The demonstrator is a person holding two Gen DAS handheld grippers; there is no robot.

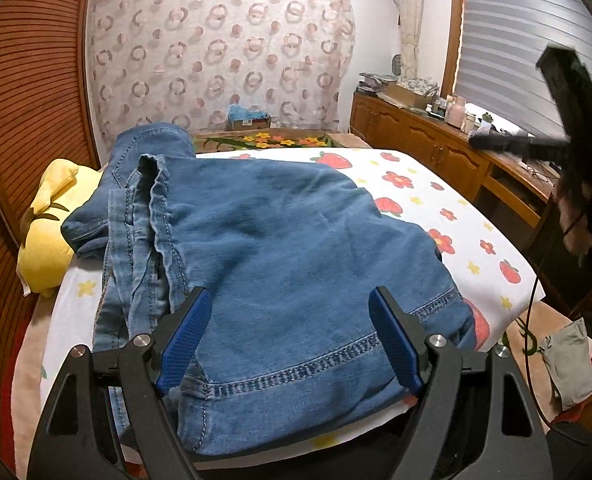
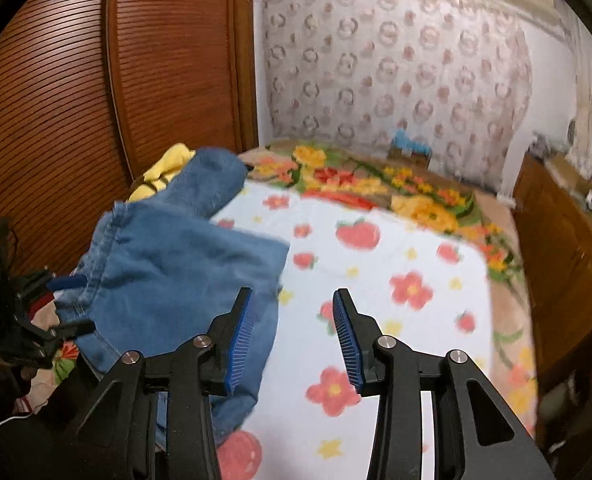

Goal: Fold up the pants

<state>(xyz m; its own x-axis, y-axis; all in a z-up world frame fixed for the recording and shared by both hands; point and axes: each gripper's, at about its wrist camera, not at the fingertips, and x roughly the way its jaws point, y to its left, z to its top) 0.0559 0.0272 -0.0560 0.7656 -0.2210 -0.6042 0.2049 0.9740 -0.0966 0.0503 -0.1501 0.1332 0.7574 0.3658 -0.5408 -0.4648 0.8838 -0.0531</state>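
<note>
Blue denim pants (image 1: 264,248) lie folded in a heap on the white strawberry-print sheet (image 1: 435,200). A stitched hem runs along their near edge. My left gripper (image 1: 290,320) is open and empty, its blue pads spread wide just above that hem. In the right wrist view the pants (image 2: 168,272) lie at the left on the sheet (image 2: 395,320). My right gripper (image 2: 292,320) is open and empty, hovering over the pants' right edge and the sheet. It appears as a dark blurred shape (image 1: 567,120) at the right of the left wrist view.
A yellow plush toy (image 1: 52,220) lies left of the pants against a slatted wooden wardrobe (image 2: 96,100). A flowered blanket (image 2: 375,184) covers the far end of the bed. A wooden sideboard with clutter (image 1: 435,136) runs along the right. A grey cloth (image 1: 567,360) lies at the lower right.
</note>
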